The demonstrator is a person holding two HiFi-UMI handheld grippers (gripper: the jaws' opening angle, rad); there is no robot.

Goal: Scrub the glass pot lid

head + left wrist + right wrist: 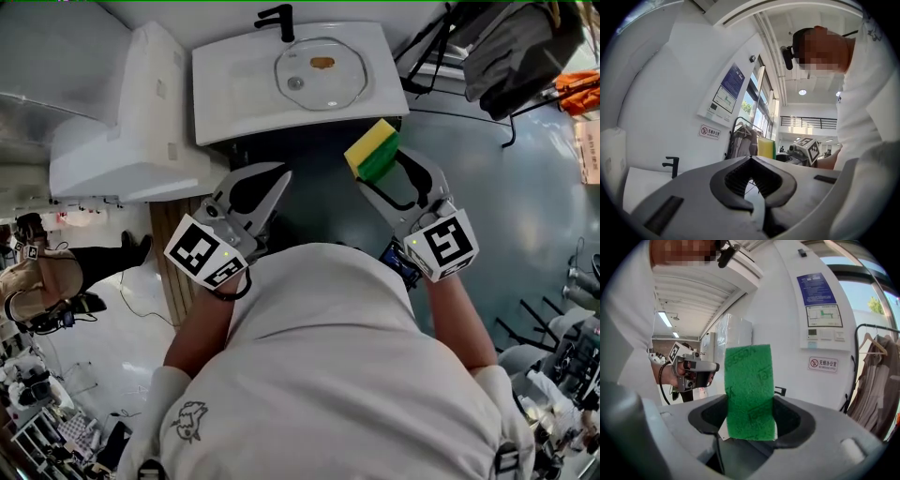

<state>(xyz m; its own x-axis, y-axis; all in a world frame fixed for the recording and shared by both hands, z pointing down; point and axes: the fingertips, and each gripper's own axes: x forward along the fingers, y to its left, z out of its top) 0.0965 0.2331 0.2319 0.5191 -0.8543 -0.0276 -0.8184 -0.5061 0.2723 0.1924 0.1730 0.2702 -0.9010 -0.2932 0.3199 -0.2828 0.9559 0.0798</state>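
Note:
The glass pot lid (pixel 319 75) lies in the white sink basin (pixel 234 94) ahead of me, its knob off-centre to the left. Both grippers are held up in the air in front of the sink, well short of the lid. My right gripper (pixel 382 167) is shut on a sponge (pixel 371 145) with a yellow body and a green scouring face; that green face (pixel 750 390) stands upright between the jaws in the right gripper view. My left gripper (pixel 279 176) is shut with nothing in it, its pads meeting at the tip (pixel 751 158).
A black faucet (pixel 279 19) stands at the back of the sink. A white cabinet (pixel 131 122) is at its left. A rack with hanging clothes (pixel 876 385) and dark bags (pixel 516 47) is at the right. A wooden panel (pixel 173 244) lies below the left gripper.

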